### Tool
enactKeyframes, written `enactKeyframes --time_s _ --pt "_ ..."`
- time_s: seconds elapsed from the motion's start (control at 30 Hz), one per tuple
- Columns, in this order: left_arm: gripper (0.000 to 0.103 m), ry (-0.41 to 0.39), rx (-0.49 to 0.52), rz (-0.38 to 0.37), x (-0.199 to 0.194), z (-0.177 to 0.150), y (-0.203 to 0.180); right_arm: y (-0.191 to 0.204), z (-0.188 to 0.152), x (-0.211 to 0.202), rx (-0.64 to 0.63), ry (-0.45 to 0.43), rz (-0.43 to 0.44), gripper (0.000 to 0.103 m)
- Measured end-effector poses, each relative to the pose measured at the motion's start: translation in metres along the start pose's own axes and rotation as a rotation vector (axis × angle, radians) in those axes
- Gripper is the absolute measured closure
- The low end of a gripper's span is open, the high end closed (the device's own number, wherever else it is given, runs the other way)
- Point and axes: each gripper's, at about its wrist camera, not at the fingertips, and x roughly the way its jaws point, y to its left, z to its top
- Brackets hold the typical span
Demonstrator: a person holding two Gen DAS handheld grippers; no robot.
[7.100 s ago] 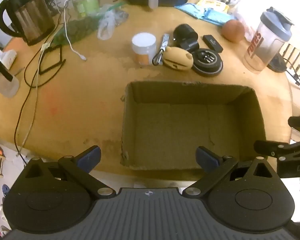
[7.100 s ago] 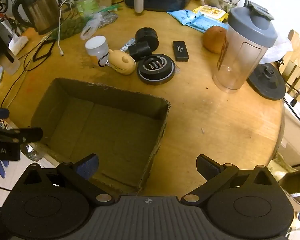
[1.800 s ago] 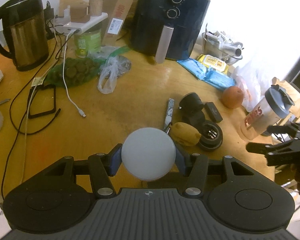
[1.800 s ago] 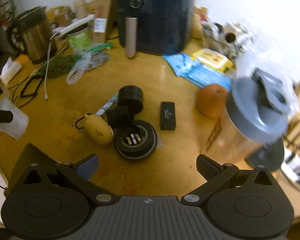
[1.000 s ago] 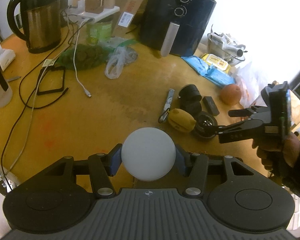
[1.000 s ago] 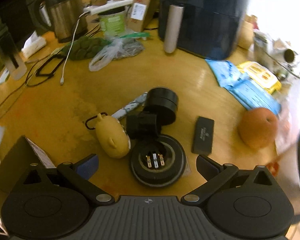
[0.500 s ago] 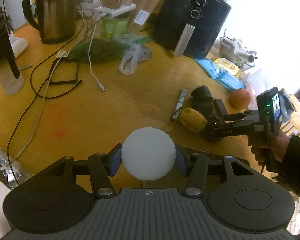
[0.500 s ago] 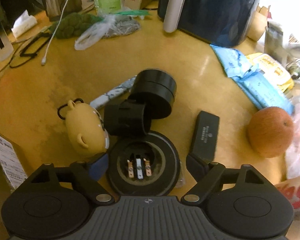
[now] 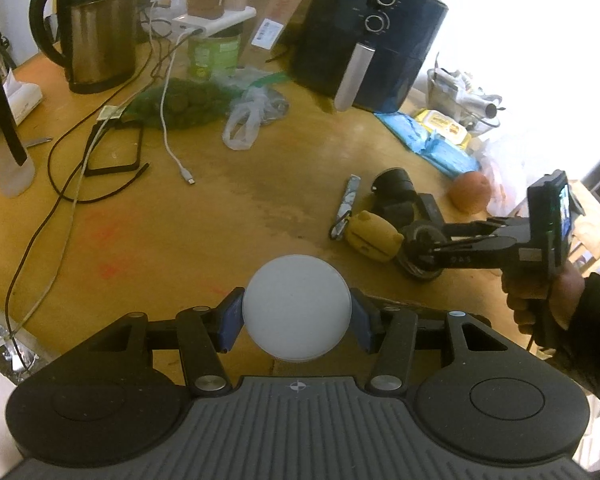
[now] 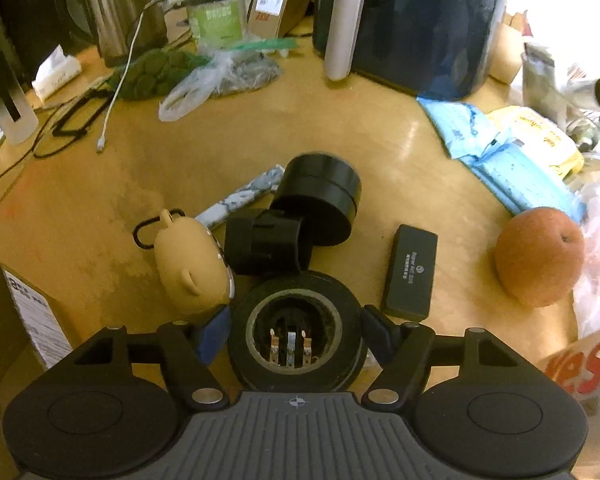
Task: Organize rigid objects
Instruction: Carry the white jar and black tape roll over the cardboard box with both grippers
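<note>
My left gripper is shut on a white-lidded round jar and holds it above the table's near edge. My right gripper is closed around a black round kettle base with metal contacts, its pads touching both sides; it also shows in the left wrist view. Beside the base lie a tan pig-shaped case, a black adapter, a black cylinder and a flat black box. A corner of the cardboard box shows at lower left.
An orange, blue and yellow packets, a black air fryer, a steel kettle, plastic bags, cables and a shaker bottle crowd the wooden table.
My right gripper has moved down over the black kettle base and closed on it. My left gripper keeps hold of the jar and has shifted a little left.
</note>
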Motion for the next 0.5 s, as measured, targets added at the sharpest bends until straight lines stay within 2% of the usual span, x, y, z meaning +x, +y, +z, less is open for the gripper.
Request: enactKeyframes --time_s 0.5 --pt "0.050 0.009 0.068 -0.047 0.000 -0.003 -0.018 0.002 -0.008 -0.051 0.060 -0.116 0.011 0.030"
